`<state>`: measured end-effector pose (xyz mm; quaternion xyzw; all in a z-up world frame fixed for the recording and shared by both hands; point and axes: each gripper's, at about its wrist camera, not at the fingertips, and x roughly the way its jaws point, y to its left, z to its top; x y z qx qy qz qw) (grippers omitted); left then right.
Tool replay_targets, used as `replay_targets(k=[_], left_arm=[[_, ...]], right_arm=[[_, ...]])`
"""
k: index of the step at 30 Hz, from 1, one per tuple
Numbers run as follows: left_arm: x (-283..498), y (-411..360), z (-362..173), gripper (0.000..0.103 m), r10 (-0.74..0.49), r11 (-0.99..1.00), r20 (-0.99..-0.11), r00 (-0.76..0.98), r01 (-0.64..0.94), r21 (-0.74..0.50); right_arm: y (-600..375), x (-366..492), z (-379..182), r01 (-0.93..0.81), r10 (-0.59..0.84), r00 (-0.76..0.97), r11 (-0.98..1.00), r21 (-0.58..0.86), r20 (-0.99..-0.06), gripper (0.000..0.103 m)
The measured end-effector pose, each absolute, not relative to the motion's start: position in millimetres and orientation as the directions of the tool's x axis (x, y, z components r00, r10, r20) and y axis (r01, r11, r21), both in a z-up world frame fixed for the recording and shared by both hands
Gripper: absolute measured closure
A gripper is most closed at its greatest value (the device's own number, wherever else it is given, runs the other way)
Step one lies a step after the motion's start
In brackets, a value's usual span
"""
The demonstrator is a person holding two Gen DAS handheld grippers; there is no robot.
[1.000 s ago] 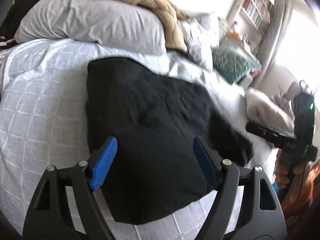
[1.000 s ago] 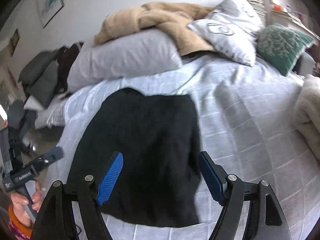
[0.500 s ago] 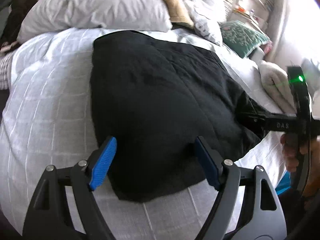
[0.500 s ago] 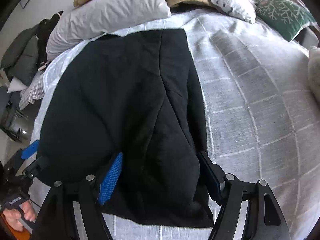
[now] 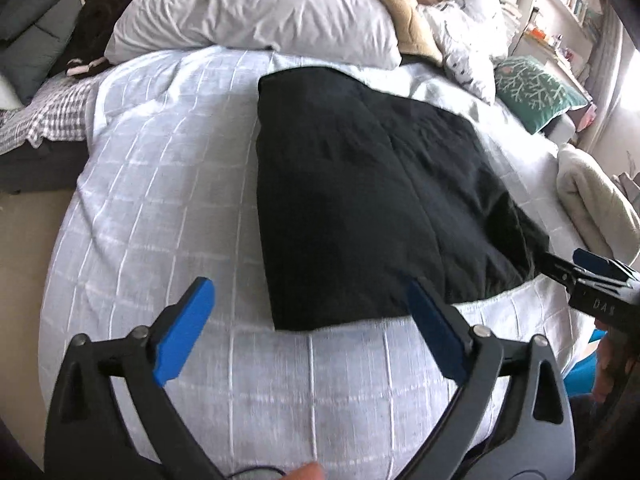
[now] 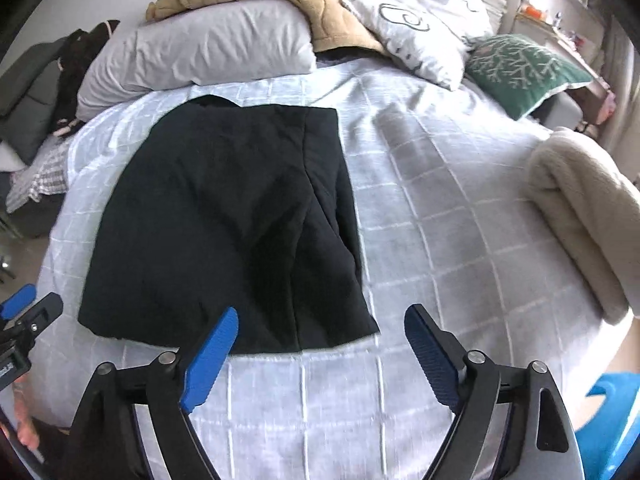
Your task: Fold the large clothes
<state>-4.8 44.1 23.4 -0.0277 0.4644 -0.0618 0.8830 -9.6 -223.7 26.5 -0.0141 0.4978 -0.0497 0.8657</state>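
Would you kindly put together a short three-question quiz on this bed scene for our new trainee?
1. True or false: the black garment lies folded flat on the checked bedspread.
2. Which cushion sits nearest the bookshelf side? A) green patterned cushion B) red cushion C) striped cushion
3. Fill in: the left claw and right claw each hold ____.

Key: 1 true; 2 A; 3 nothing, since both claws' jaws are opening, with only bedspread between them.

wrist views angled down, sharing bed
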Motion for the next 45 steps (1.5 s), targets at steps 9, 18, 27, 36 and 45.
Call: replay_targets(k=[9, 18, 27, 36, 45], left_arm=[[-5, 23, 4, 0.001, -0.057, 0.998, -0.850, 0.523, 0.055, -0.034], [-5, 17, 4, 0.001, -0.025, 0.999, -0.834, 0.551, 0.039, -0.005], [-7, 15, 2, 0.001, -0.032, 0.999, -0.838, 0.545, 0.054, -0.003], [-8, 15, 1, 0.001, -0.037, 0.998, -0.839, 0.543, 0.055, -0.009], [-10, 16, 0, 0.001, -0.038, 0.999, -0.837, 0.546, 0.044, -0.017]], right_arm=[[-196, -22, 16, 0.020, -0.152, 0.514, 0.986, -0.165, -0.844, 0.011], [-191, -12, 4, 0.021, -0.186, 0.509, 0.979, -0.204, -0.840, 0.011], [-187, -13, 8, 0.002, -0.165, 0.524, 0.981, -0.193, -0.835, 0.011], [-182, -16, 5, -0.022, -0.145, 0.513, 0.983, -0.182, -0.846, 0.011], [-185, -16, 4, -0.016, -0.134, 0.501, 0.986, -0.164, -0.855, 0.011]])
